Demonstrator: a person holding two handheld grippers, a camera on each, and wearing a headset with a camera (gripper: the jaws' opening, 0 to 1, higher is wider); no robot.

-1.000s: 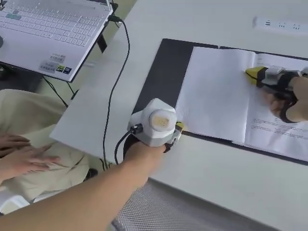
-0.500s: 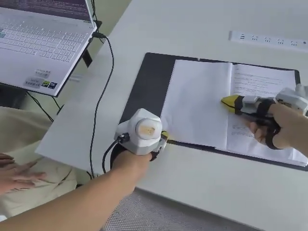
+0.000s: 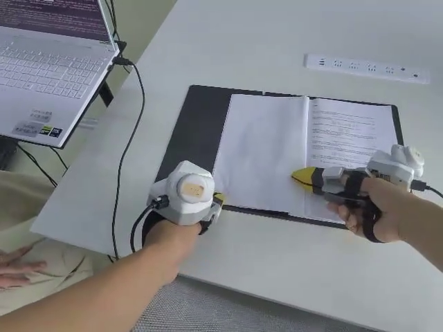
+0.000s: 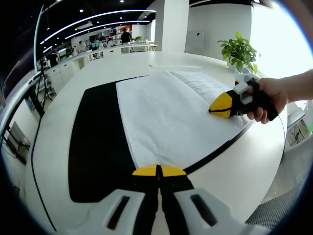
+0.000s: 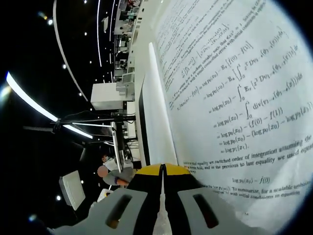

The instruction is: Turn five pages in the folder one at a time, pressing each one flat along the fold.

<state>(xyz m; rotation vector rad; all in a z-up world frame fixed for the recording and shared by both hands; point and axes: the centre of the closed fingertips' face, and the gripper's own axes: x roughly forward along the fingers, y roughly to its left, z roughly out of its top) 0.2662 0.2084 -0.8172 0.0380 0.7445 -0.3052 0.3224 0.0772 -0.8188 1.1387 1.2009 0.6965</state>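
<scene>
A black folder (image 3: 197,131) lies open on the white table, with a blank left page (image 3: 259,152) and a printed right page (image 3: 349,131). My right gripper (image 3: 302,178) is shut, its yellow tips pressed on the fold near the folder's near edge. In the right gripper view the shut tips (image 5: 163,169) rest on the printed page (image 5: 234,98) of formulas. My left gripper (image 3: 217,200) sits at the near left edge of the folder. In the left gripper view its tips (image 4: 159,170) are shut by the blank page's (image 4: 166,117) corner, with the right gripper (image 4: 222,104) beyond.
An open laptop (image 3: 48,62) stands at the far left, its cable (image 3: 131,124) running down off the table edge. A white power strip (image 3: 367,69) lies beyond the folder. A person's hand (image 3: 17,266) rests off the table at the lower left.
My right gripper has slid along the fold from its far end toward the near edge. The left gripper has stayed at the folder's near left edge. The head camera has shifted.
</scene>
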